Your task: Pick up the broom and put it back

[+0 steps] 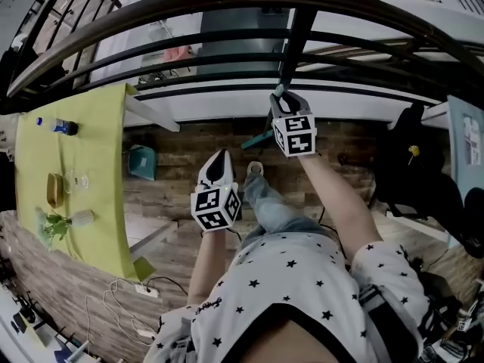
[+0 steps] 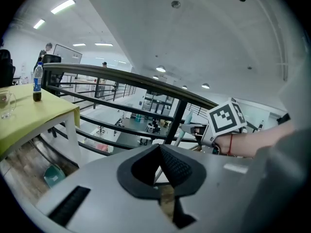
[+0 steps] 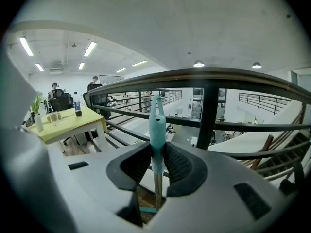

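My right gripper (image 1: 285, 103) is shut on the teal top of the broom handle (image 3: 156, 125), which stands upright between its pads (image 3: 177, 165). The broom's teal head (image 1: 258, 139) hangs just above the wooden floor, close to the dark railing post (image 1: 296, 36). From the left gripper view, the same handle (image 2: 181, 132) and my right gripper (image 2: 195, 130) appear ahead by the post. Lower and to the left, my left gripper (image 1: 219, 162) has its jaws together with nothing in them.
A dark metal railing (image 1: 227, 6) curves across the front. A yellow-green table (image 1: 106, 203) at left carries a bottle (image 1: 59, 126), a glass and a small plant. A teal dustpan-like thing (image 1: 141, 161) lies on the floor. Dark bags and a chair (image 1: 412, 165) stand at right.
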### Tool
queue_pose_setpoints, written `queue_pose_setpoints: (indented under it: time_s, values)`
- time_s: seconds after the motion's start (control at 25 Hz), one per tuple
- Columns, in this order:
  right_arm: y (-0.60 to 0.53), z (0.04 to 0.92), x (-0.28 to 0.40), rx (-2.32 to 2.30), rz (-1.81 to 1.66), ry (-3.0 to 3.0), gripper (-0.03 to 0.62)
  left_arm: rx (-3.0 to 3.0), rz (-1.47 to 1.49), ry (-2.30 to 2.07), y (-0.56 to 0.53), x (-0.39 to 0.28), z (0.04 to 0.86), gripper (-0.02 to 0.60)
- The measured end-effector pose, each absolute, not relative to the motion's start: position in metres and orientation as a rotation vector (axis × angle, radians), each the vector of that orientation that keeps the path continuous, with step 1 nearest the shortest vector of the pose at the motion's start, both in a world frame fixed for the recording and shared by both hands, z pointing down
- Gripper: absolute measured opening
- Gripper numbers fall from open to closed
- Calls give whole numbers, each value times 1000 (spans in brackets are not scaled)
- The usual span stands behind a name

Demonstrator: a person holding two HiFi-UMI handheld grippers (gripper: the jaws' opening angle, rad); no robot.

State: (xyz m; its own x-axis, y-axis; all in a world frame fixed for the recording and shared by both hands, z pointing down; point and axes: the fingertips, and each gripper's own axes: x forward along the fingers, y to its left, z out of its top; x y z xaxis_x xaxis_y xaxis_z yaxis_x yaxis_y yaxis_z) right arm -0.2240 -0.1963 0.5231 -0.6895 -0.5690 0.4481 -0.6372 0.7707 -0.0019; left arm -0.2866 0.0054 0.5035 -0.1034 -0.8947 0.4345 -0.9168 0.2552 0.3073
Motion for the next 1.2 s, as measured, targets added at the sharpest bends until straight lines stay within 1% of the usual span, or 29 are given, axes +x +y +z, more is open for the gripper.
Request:
queue_pose_setpoints:
  time_s: [0.52, 1.2]
  values:
    - [-253, 602, -263, 912, 281, -2458, 80, 1649, 91, -1917, -55, -322, 557, 12]
    - [-322, 647, -292, 953, 357, -2446, 80, 1629, 123, -1883, -106, -346, 596, 11]
